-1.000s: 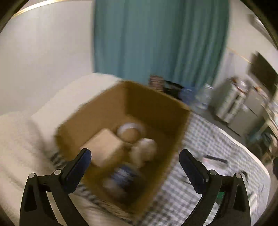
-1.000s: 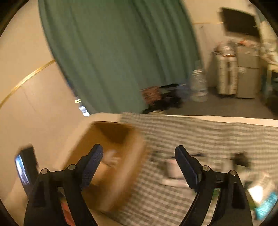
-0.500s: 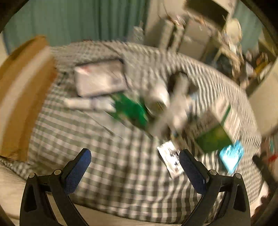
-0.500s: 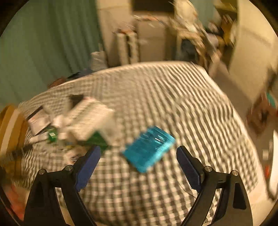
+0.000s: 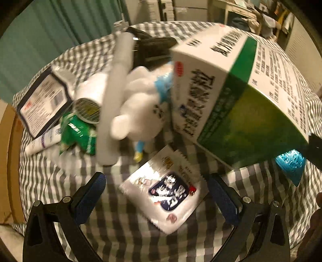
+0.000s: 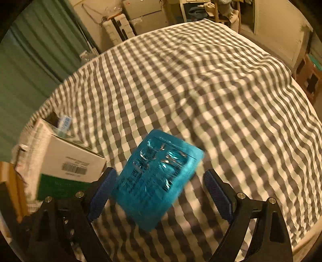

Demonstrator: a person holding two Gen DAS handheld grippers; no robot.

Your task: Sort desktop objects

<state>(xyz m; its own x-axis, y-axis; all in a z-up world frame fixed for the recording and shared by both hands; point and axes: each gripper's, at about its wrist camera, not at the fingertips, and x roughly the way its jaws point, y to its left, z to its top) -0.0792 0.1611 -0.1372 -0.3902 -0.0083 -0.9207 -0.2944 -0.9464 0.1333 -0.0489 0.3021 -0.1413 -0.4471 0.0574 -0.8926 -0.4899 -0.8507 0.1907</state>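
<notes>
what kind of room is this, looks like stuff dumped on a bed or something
Probably a bedroom or small lived-in flat. The objects lie on a grey-and-white checked cloth over what looks like a bed, beside a teal floor-length curtain, with pale cabinets and household clutter behind.

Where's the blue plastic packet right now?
In the right wrist view the blue packet lies on the checked cloth between the open right gripper fingers, just right of the white and green box.
</notes>
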